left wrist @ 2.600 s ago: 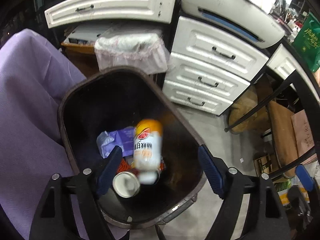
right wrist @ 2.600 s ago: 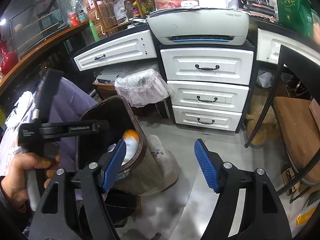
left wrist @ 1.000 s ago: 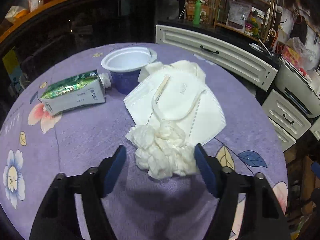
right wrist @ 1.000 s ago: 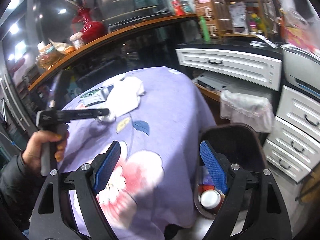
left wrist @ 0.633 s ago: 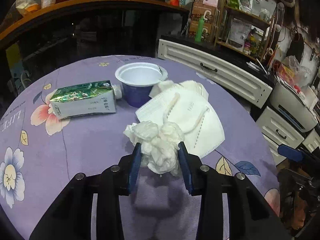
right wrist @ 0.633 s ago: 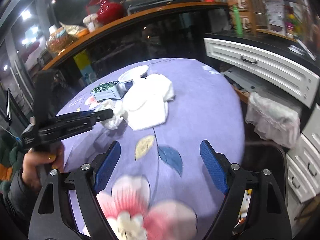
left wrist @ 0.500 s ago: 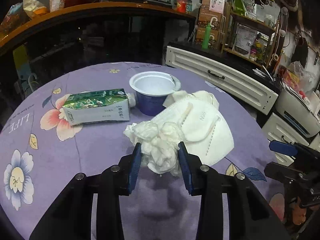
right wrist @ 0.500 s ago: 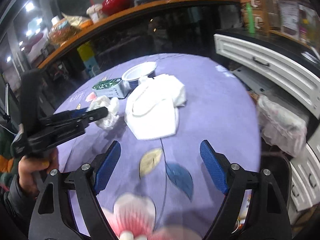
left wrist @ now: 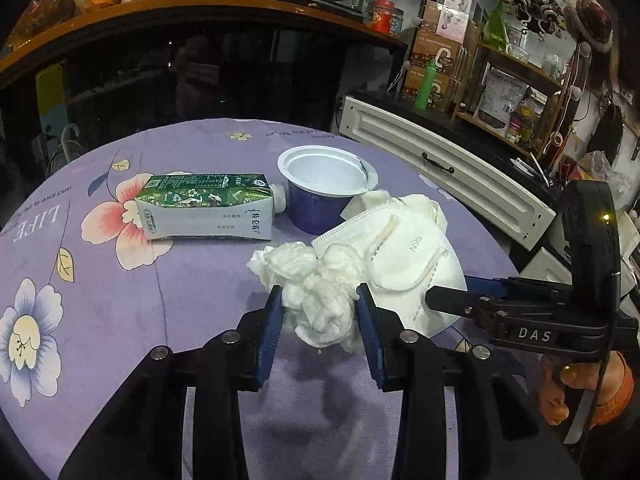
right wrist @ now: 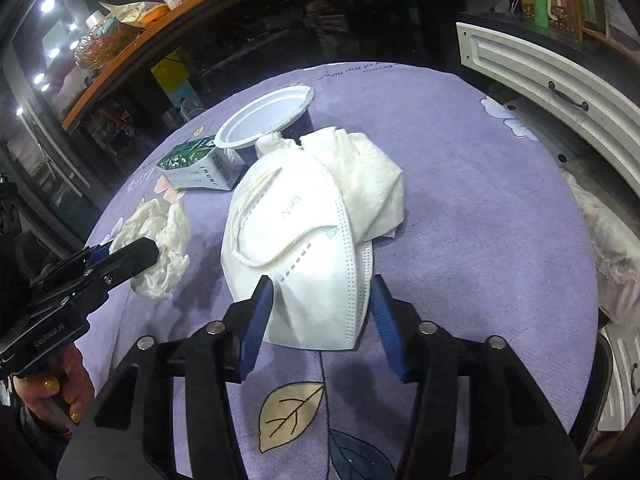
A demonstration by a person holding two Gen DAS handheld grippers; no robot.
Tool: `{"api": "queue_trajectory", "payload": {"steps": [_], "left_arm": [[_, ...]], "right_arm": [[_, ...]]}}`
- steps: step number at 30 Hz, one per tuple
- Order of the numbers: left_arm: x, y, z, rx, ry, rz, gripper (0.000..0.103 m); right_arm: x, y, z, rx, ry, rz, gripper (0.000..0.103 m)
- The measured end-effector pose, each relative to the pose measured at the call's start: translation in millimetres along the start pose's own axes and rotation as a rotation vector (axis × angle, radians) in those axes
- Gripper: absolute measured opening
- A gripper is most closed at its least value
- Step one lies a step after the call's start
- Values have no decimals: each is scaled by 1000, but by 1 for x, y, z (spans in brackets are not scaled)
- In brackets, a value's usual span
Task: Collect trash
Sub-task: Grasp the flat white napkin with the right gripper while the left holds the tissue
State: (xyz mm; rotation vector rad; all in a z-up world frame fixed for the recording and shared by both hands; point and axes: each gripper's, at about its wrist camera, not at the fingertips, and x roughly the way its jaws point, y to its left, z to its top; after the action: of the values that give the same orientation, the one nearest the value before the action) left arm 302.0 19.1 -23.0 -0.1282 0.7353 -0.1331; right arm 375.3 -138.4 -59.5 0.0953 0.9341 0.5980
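Right now the left gripper (left wrist: 319,312) is clenched on the crumpled tissue (left wrist: 316,286), its blue pads (left wrist: 273,320) pressed into either side of the wad, which appears raised a little off the purple tablecloth (left wrist: 120,300) to judge by the shadow beneath it. The right gripper (right wrist: 320,308) stands open with its jaws straddling the near end of the white N95 mask (right wrist: 304,240); the pads are not yet touching it. That mask lies straight ahead of the right claw, its long axis running away from the fingers toward the blue cup (right wrist: 268,120), so the jaws would close across its narrow width. It is plainly the right hand's piece to take, being between that claw's fingers already. A second, looser tissue (right wrist: 372,184) lies partly under the mask's far right side and touches it, so it may drag along if the mask is lifted. Farther out, the green carton (left wrist: 208,206) lies on its side just beside the cup, both untouched.
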Motion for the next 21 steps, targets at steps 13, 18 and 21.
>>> {"api": "queue_trajectory", "payload": {"steps": [13, 18, 21], "left_arm": [[-2, 9, -2, -51, -14, 16, 37], [-5, 9, 0, -57, -31, 20, 37], [-4, 9, 0, -61, -29, 16, 37]], "right_arm": [[-33, 28, -27, -36, -50, 90, 2], [-39, 31, -28, -49, -77, 59, 3], [-38, 28, -22, -36, -86, -6, 19]]}}
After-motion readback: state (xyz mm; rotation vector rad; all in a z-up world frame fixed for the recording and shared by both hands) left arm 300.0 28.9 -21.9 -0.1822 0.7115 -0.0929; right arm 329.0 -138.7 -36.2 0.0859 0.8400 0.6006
